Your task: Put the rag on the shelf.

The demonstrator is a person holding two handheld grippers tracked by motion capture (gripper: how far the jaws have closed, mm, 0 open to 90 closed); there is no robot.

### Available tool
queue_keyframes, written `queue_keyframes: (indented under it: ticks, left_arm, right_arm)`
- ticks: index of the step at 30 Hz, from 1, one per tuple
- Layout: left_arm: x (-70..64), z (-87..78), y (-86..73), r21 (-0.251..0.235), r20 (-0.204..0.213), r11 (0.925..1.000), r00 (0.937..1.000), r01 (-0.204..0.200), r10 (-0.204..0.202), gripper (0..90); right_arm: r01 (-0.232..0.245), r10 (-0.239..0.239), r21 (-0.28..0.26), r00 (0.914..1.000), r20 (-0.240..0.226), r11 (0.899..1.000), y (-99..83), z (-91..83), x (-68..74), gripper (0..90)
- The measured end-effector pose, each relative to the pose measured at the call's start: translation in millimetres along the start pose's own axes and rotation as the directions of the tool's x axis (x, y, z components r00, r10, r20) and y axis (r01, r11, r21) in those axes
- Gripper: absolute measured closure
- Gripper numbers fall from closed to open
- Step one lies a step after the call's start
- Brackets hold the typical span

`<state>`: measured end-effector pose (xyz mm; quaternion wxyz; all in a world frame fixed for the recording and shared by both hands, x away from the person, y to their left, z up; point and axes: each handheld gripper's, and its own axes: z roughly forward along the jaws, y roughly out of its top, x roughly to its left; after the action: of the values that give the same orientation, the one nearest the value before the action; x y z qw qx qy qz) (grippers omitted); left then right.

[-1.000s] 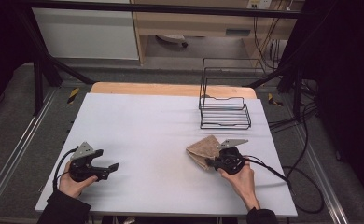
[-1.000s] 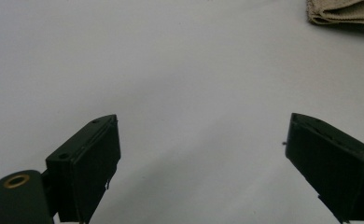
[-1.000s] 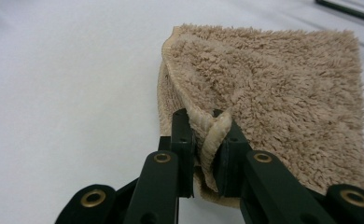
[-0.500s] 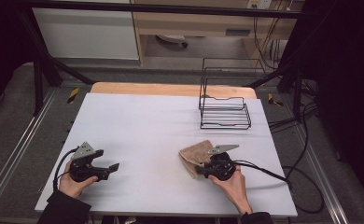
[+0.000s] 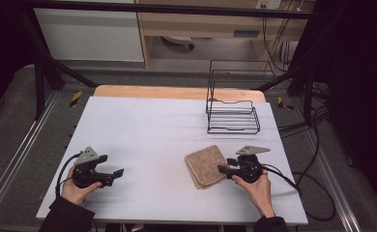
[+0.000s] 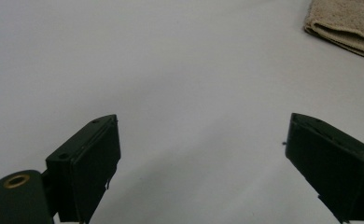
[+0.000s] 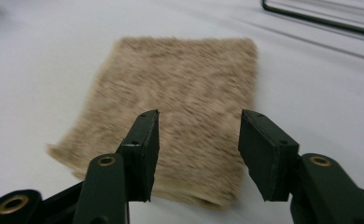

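**Right now: folded cloth sits just off your right claw**

Right now the folded tan cloth (image 5: 206, 166) lies flat on the white tabletop (image 5: 152, 125), toward your near-right side, with nothing holding it. Your right claw (image 5: 224, 169) sits at the cloth's right edge, pointing left at it, with its jaws spread apart. In the right gripper view the cloth (image 7: 180, 102) stretches away from the claw (image 7: 196, 140), and its near edge looks to run in under the open jaws. That view is blurred, so I cannot tell whether the jaws touch the fabric or hover just above it.

Your left claw (image 5: 116, 173) rests well apart from the cloth, near the left of the tabletop, pointing right. Its jaws stand wide open with only bare surface between them, and the cloth (image 6: 346, 25) sits far off at the upper right corner of the left gripper view.

So the right hand is clearly the nearer one. The cloth's long axis runs roughly away from you with a slight tilt, and your right claw meets it across its long right edge. A black wire rack (image 5: 232, 108) stands farther back on the right, apart from the cloth.
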<state>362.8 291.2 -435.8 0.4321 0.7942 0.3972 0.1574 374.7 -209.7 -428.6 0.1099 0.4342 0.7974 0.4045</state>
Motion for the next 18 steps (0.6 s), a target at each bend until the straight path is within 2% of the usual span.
queue_keyframes:
  ticks: [2,4,11,13,14,18]
  left_arm:
    - [-0.2,0.4,0.1,0.003,0.000,1.0000,1.0000,-0.001,0.001,9.9]
    - [-1.1,0.8,0.4,0.005,-0.001,1.0000,1.0000,-0.006,0.006,9.9]
    - [-1.7,0.4,0.1,0.008,0.001,0.9999,0.9999,-0.010,0.010,9.9]
    - [-1.5,0.1,-0.2,0.008,0.001,0.9999,1.0000,-0.009,0.009,9.9]
    - [-1.4,-0.1,-0.2,0.007,0.001,0.9999,1.0000,-0.009,0.009,9.9]
    - [-1.9,0.4,-0.1,0.008,0.002,0.9999,0.9999,-0.011,0.011,10.0]
  right_arm:
    - [-0.004,0.003,0.022,0.9997,0.025,1.000,-4.9,0.9,-7.7,52.8]
    - [-0.034,0.033,0.043,0.9994,0.008,0.998,-9.8,2.4,-13.5,54.8]
    - [-0.050,0.051,0.081,0.9987,-0.009,0.995,-14.7,7.9,-13.6,61.6]
    - [-0.056,0.058,0.079,0.9982,-0.017,0.995,-15.5,8.6,-12.0,70.2]
    - [-0.056,0.058,0.079,0.9982,-0.017,0.995,-15.5,8.6,-12.0,70.2]
    - [-0.064,0.065,0.078,0.9977,-0.017,0.995,-16.1,6.0,-10.4,81.9]
